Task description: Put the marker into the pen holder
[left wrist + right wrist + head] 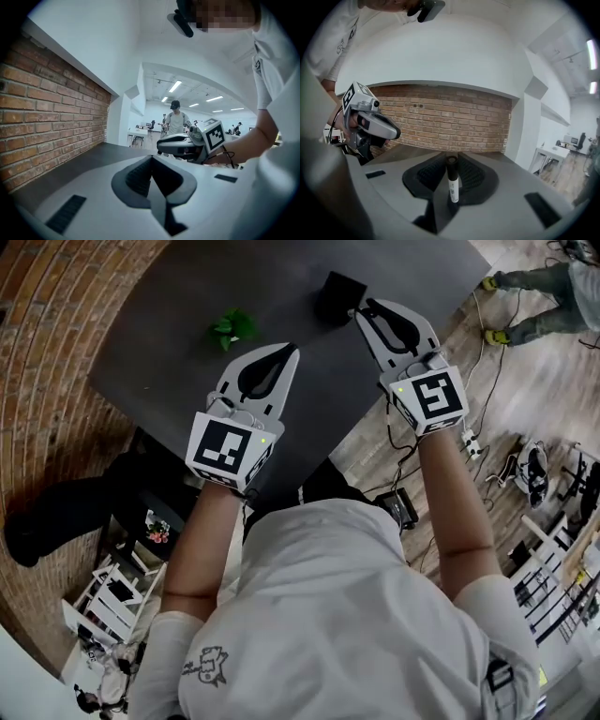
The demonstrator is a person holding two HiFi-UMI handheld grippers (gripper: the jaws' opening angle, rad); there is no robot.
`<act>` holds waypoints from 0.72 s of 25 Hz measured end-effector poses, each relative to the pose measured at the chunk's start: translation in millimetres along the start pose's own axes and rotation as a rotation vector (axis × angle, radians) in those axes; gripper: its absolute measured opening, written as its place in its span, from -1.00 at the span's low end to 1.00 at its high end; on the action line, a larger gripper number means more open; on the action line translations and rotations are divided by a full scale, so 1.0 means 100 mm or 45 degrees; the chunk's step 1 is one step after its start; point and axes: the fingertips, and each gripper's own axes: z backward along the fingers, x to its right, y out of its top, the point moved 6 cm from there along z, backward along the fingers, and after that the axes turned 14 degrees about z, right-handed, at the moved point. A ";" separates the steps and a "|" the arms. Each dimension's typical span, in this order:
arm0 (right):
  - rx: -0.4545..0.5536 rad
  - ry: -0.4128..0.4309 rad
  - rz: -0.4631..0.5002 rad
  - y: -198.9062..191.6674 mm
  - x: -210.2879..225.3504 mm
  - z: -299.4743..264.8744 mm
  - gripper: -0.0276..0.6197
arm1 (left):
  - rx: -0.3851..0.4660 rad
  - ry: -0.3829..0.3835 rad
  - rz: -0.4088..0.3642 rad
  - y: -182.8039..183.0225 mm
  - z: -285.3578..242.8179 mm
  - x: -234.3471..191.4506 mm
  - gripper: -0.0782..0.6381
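The marker (452, 180), white-bodied with a black cap, stands upright between the jaws of my right gripper (451, 161), which is shut on it. In the head view my right gripper (360, 310) hovers over the dark table (169, 334), its tip just beside the black pen holder (337, 294) at the far edge. The marker is not visible in that view. My left gripper (289, 350) is to the left and a little nearer, its jaws shut with nothing between them. The left gripper view shows its closed tips (151, 158) and my right gripper (187, 145) beyond them.
A small green object (234, 327) lies on the table left of the pen holder. A brick wall (47, 352) borders the table's left side. Right of the table is wooden floor with cables and a power strip (469, 442). Another person (539, 292) is at top right.
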 end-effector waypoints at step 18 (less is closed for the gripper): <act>-0.232 0.138 0.052 -0.75 0.06 -0.71 -0.65 | -0.034 0.042 0.056 -0.09 -0.35 -0.29 -0.75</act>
